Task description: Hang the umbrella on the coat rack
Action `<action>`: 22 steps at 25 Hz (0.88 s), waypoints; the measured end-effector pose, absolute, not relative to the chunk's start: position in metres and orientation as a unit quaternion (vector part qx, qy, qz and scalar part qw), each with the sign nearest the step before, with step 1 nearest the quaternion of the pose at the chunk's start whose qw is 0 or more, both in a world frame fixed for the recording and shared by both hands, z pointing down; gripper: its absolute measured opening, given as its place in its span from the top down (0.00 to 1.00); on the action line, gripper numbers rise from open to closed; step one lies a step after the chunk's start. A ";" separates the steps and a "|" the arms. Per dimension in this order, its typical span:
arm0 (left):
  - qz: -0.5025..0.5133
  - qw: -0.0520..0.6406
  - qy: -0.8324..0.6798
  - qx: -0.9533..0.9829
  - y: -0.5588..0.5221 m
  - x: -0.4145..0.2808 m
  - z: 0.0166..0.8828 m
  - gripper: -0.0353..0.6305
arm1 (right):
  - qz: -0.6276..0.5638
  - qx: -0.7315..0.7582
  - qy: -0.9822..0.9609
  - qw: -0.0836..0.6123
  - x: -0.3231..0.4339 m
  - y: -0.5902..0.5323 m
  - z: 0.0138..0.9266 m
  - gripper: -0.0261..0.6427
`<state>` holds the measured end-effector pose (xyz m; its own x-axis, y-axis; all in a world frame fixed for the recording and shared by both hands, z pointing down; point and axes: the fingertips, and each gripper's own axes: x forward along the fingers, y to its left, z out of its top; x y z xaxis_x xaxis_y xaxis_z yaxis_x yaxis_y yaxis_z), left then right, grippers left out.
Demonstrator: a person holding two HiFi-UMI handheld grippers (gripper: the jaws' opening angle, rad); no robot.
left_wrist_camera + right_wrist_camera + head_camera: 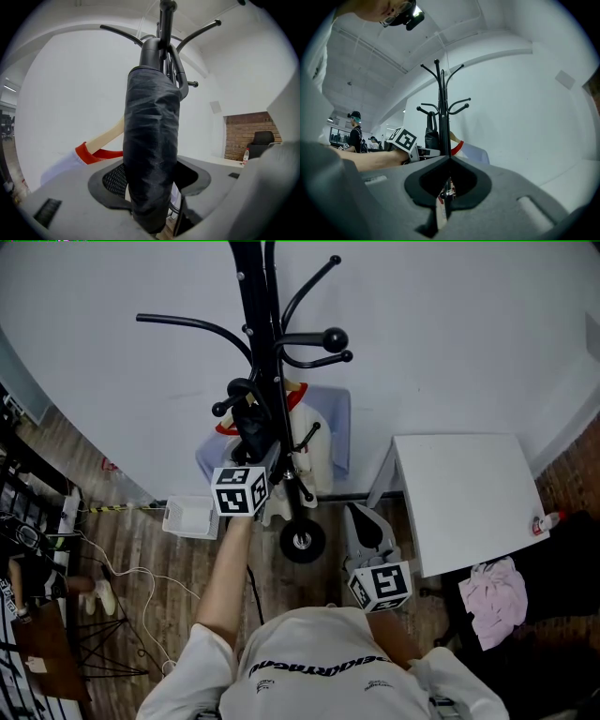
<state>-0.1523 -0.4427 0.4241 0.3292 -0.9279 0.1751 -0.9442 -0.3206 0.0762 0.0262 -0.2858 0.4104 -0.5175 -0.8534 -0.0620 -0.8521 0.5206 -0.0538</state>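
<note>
The black coat rack (258,296) stands against the white wall, its curved hooks spreading out at the top. A folded black umbrella (251,432) stands upright right beside the pole. My left gripper (262,454) is shut on it. In the left gripper view the umbrella (152,140) fills the gap between the jaws, and its top lies against the rack (165,18) just under the hooks. My right gripper (364,519) hangs low near my body, shut and with nothing in it. Its view shows the rack (440,103) and the umbrella (432,133) ahead.
A white table (464,493) stands right of the rack, with a small bottle (548,519) at its far corner. A pink cloth (492,601) lies below the table. A white basket (187,517) sits on the floor at left. A pale chair with a red-trimmed garment (314,442) stands behind the pole.
</note>
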 end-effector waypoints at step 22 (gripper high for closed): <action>0.029 0.066 -0.565 0.822 -0.436 -0.141 0.426 0.48 | -0.009 -0.478 0.878 0.030 0.023 -0.282 0.413 0.97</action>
